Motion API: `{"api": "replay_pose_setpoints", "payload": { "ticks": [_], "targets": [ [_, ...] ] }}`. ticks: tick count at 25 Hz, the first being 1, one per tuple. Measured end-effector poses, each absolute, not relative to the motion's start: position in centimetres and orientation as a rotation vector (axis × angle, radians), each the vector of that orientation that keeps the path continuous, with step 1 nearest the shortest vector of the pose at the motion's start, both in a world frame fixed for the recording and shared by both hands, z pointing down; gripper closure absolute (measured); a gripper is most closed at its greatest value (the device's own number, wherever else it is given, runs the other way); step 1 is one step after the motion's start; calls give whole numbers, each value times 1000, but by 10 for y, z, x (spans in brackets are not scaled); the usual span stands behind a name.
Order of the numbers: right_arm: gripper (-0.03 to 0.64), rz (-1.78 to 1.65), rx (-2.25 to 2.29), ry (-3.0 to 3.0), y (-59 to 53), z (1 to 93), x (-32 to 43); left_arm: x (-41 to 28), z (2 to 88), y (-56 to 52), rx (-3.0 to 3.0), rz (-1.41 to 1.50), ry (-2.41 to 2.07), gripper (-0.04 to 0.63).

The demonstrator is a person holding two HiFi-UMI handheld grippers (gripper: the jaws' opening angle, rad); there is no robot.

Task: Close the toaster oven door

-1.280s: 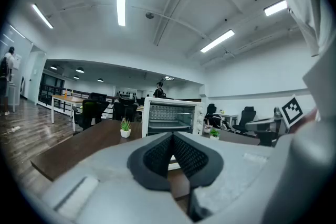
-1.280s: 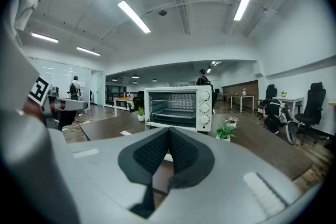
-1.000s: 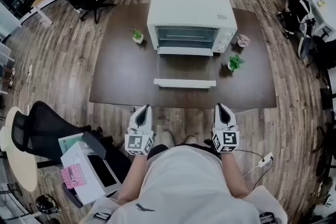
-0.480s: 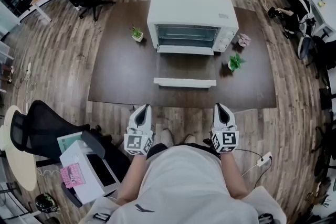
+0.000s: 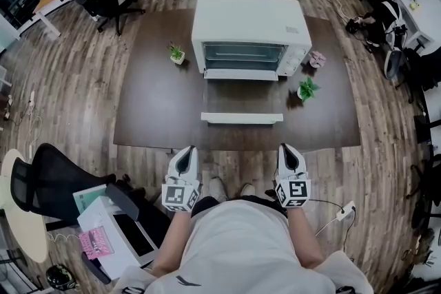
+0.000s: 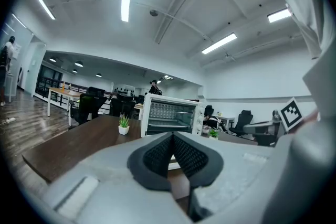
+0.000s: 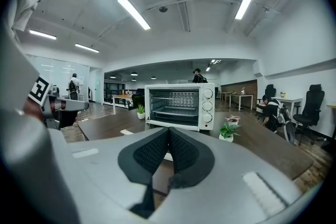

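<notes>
A white toaster oven [image 5: 249,34] stands at the back middle of a dark brown table [image 5: 158,100]. Its door [image 5: 242,103] lies folded down flat toward me, with the white handle bar [image 5: 242,118] at its front edge. The oven [image 6: 170,117] [image 7: 180,105] also shows ahead in both gripper views, cavity open. My left gripper [image 5: 185,156] and right gripper [image 5: 289,154] hover side by side in front of the table's near edge, well short of the door. Both are shut with nothing between the pads.
Small potted plants stand left [image 5: 176,53] and right [image 5: 306,88] of the oven, with a pink one [image 5: 317,59] further back. A black office chair [image 5: 52,179] and a box of items [image 5: 114,227] sit at my left. More chairs stand beyond the table.
Both grippers have drifted slightly forward toward the table edge. Their jaws stay shut and the oven door has not moved.
</notes>
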State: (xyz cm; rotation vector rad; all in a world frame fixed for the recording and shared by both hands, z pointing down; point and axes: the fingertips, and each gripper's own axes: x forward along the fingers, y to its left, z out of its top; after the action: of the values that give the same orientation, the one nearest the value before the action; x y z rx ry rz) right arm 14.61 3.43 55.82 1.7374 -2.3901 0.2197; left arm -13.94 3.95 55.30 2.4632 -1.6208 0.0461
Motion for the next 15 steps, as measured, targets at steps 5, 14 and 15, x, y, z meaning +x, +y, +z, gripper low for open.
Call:
{"api": "replay_pose_setpoints", "payload": {
  "ticks": [5, 14, 15],
  "targets": [
    [617, 215, 1766, -2360, 29, 556, 138, -149, 553, 30, 2476, 40, -1591, 591],
    [617, 187, 1812, -2317, 5, 554, 135, -159, 554, -2, 2504, 57, -1541, 591],
    [617, 191, 1812, -2316, 1, 555, 137, -159, 554, -6, 2503, 60, -1543, 591]
  ]
}}
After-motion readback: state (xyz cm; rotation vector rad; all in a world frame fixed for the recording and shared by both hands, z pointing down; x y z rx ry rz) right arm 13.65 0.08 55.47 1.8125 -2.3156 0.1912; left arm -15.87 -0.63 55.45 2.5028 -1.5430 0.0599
